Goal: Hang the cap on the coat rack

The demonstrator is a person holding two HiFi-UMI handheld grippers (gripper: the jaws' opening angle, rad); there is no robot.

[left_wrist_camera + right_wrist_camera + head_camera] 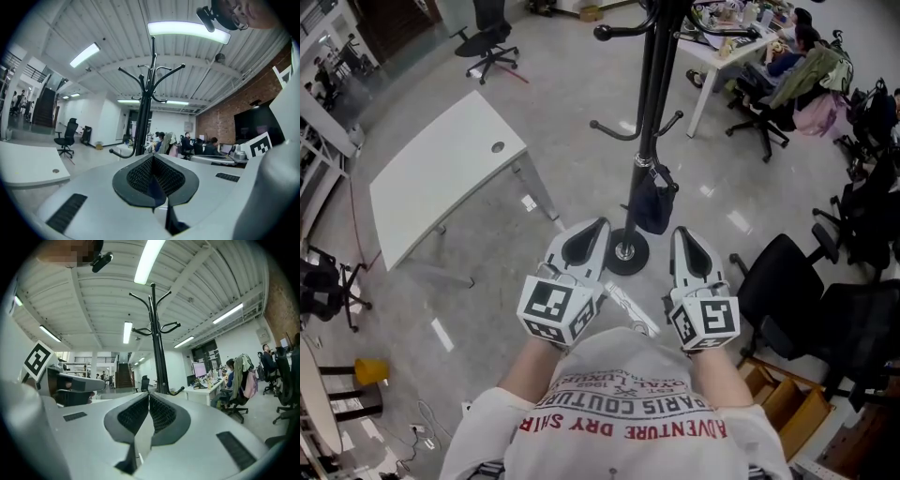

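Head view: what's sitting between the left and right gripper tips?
The coat rack's round base shows between the left gripper and the right gripper in the head view, down on the floor. Otherwise the gap is bare.

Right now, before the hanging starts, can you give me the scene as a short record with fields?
left gripper: jaws together, low in front of the person
right gripper: jaws together, beside the left one
coat rack: black, upright, straight ahead of both grippers
dark bag: hangs low on the rack's pole
cap: not seen in any view
white table: left of the rack, apart from it
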